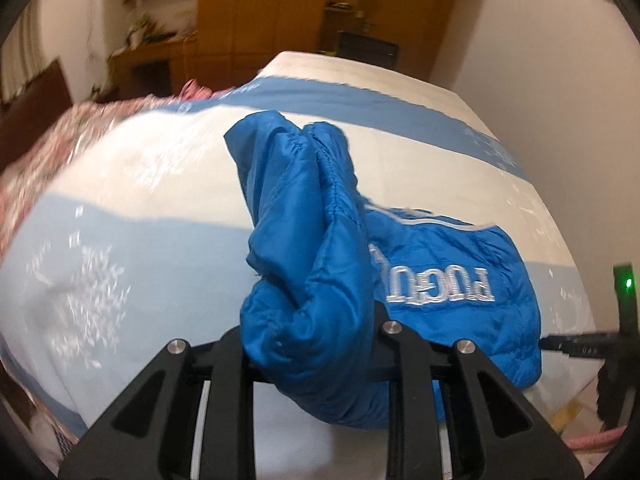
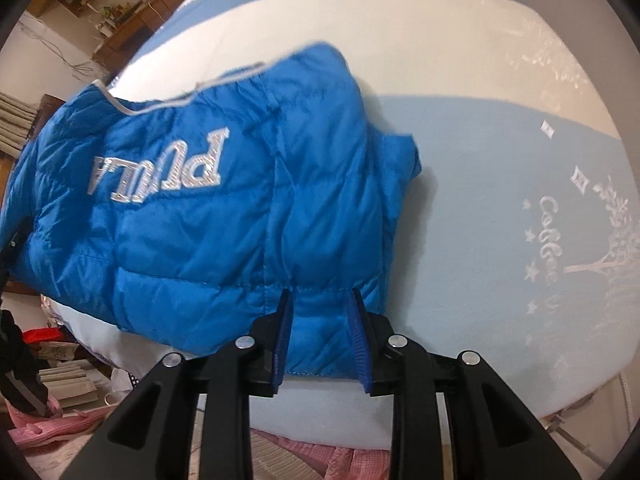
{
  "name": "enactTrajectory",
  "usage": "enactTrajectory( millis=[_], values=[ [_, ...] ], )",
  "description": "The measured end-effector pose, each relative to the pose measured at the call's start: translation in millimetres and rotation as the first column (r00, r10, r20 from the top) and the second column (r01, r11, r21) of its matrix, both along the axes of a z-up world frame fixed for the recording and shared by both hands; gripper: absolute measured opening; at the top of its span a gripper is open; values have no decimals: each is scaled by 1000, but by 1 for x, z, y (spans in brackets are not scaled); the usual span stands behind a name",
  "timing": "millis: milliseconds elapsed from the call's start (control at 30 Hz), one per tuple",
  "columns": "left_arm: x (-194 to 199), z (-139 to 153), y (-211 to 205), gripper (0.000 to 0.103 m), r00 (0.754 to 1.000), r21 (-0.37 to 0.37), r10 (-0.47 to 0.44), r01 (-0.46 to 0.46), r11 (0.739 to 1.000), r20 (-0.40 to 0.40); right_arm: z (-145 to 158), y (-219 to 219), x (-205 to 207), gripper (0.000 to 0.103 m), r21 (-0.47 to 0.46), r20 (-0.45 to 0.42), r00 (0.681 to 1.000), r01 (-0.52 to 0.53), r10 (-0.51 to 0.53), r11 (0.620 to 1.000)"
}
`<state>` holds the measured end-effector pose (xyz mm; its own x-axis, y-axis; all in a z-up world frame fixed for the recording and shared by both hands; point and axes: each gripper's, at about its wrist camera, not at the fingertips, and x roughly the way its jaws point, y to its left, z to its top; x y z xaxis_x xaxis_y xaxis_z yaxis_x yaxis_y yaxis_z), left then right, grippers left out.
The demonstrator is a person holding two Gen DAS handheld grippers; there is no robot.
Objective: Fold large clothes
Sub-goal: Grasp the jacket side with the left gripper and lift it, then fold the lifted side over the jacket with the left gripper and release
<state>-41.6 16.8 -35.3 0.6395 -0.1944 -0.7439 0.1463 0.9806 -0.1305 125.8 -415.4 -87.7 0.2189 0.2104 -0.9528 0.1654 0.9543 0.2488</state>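
Blue and quilted, the puffer jacket (image 2: 208, 208) is lying on a bed (image 2: 500, 168) covered in pale blue and white bands — silver lettering stitched across its chest. The right gripper (image 2: 320, 312) is pinching the jacket's near hem, blue pads pressing in from both sides. The left gripper (image 1: 312, 344) is clamping a bunched sleeve (image 1: 304, 216), which is standing up in a crumpled column in front of its camera. Pink cloth (image 2: 48, 428) is trailing over the floor beside the bed.
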Motion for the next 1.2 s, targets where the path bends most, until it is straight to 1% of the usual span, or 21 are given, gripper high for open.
enactTrajectory(
  millis=[67,167,233,400,600,700,800,933,1033,1133,1200],
  values=[
    [-4,2,-13,22,999,25,-32,32,999,13,9,0,-1,29,-13,17,1000,-7,7,1000],
    [-3,4,-27,22,999,56,-51,51,997,13,24,8,-1,30,-25,37,999,-12,13,1000],
    [-1,5,-34,22,998,54,-61,60,997,11,27,16,5,31,-21,41,999,-13,14,1000],
    [-1,6,-51,22,996,60,-89,88,994,10,30,18,9,32,-14,46,999,-18,19,1000],
    [-6,3,-78,23,984,60,-180,180,982,2,33,10,5,34,-7,53,998,-27,28,1000],
    [-3,-5,-87,24,974,33,-226,226,973,-24,34,8,3,34,-5,52,998,-27,27,1000],
    [2,-16,-94,26,961,-29,-269,267,963,-60,34,8,3,35,-6,52,998,-27,28,1000],
    [9,-34,-105,27,939,-103,-322,311,945,-117,33,8,3,35,-5,51,998,-27,27,1000],
    [13,-50,-115,28,920,-141,-359,338,930,-160,32,6,2,36,-3,46,999,-21,22,1000],
    [19,-72,-125,30,900,-163,-383,354,921,-209,30,4,1,36,-1,44,999,-18,18,1000],
    [21,-84,-132,32,892,-152,-392,366,918,-225,29,4,1,36,-1,43,999,-16,17,1000]
  ],
)
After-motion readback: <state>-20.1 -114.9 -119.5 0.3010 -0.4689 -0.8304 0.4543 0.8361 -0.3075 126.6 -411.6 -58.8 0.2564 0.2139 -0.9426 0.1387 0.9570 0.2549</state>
